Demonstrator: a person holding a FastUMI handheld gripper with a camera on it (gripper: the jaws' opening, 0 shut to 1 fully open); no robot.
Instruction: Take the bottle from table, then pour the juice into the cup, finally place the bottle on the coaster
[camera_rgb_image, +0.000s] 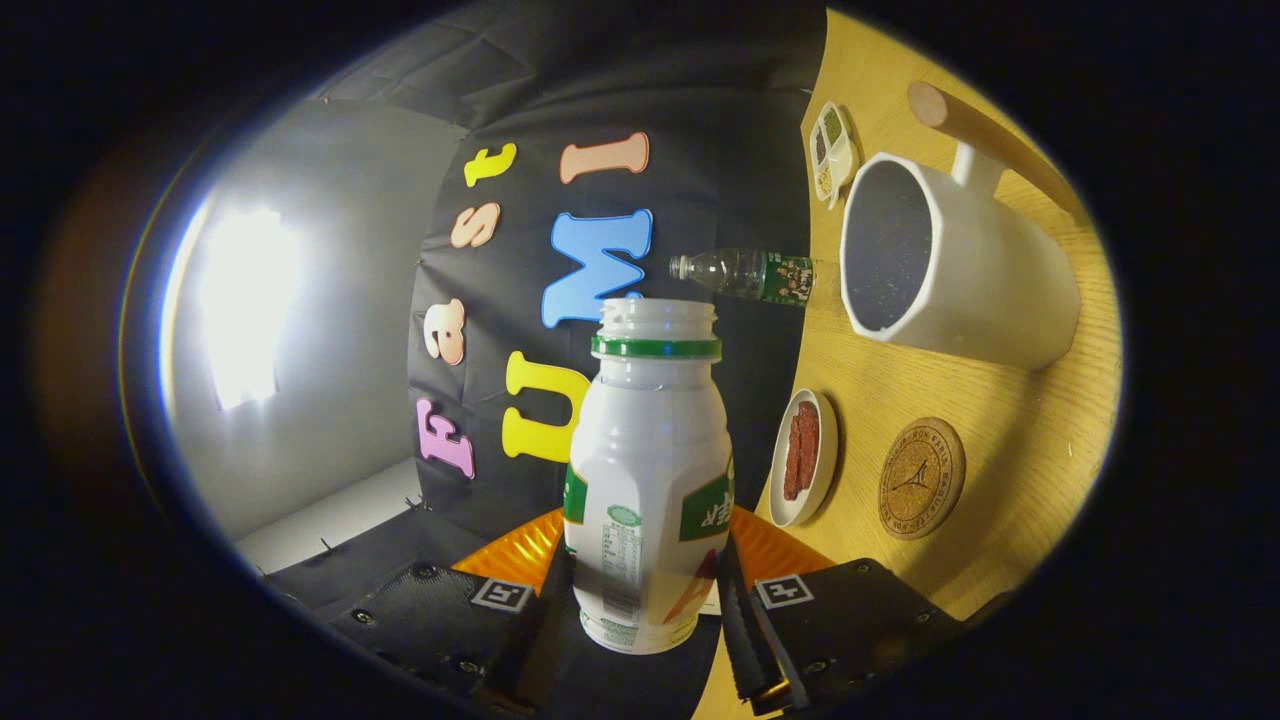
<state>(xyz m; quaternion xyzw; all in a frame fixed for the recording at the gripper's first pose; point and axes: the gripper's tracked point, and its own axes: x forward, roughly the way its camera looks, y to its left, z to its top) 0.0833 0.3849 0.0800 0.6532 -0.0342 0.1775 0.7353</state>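
My gripper (645, 590) is shut on a white juice bottle (648, 470) with a green neck ring and green label, cap off. The bottle stands out straight ahead between the two fingers, its open mouth pointing away from me. The whole view is rolled sideways, so the wooden table (1010, 420) stands like a wall to the right of the bottle. On it a large white cup (950, 270) with a handle shows its dark inside, beyond and right of the bottle's mouth. A round cork coaster (921, 478) lies nearer, right of the bottle's body.
A small white dish with reddish-brown slices (803, 458) lies between the bottle and the coaster. A clear plastic bottle with a green label (750, 273) stands at the table's far edge by the cup. A divided dish (831, 152) and a wooden rod (985, 135) sit beyond the cup.
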